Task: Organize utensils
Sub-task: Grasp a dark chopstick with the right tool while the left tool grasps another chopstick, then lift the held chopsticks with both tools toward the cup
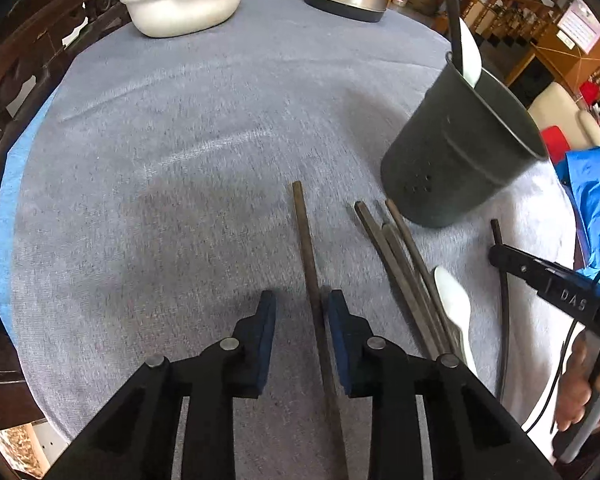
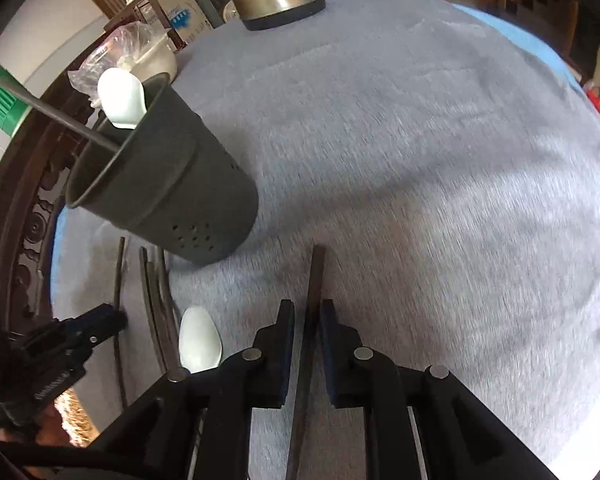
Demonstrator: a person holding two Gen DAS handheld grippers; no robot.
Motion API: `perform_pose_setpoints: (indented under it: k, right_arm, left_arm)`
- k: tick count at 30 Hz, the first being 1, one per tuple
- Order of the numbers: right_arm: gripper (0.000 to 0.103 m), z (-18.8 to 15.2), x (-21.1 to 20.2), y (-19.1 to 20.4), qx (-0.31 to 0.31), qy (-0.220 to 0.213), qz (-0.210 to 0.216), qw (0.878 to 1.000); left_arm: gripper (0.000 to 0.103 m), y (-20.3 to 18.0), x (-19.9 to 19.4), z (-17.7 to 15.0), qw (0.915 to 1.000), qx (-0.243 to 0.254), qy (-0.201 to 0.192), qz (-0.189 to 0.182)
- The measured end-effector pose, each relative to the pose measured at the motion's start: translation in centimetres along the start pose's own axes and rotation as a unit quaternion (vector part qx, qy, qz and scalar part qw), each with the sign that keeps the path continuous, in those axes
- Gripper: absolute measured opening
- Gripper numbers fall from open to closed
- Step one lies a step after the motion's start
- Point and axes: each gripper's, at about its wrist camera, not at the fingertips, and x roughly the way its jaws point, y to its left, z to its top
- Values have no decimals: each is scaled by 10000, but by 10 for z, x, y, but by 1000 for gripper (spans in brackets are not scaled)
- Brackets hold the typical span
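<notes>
Soft daylight; smeared tablecloth (image 2: 440, 184) weave; dark, bowed fisheye edges

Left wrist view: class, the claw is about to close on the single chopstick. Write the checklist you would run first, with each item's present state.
1. Single chopstick lies between the left claw's pads: ok.
2. Left claw is open, with a gap on each side of the stick: ok.
3. Single chopstick lies apart from the bundle of three: ok.
4. Utensil holder is standing with room inside, beside its white spoon: ok.
5. Right claw is firmly shut on the stick between its pads: cannot tell.
</notes>
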Motion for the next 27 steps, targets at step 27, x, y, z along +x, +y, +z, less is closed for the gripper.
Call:
perform_pose_setpoints:
  k: [27]
  right_arm:
    - [8, -22, -78, -9, -46, -1439, 951, 9850]
  left_arm:
    - [5, -24, -84, -25, 9912, -221, -1298, -138]
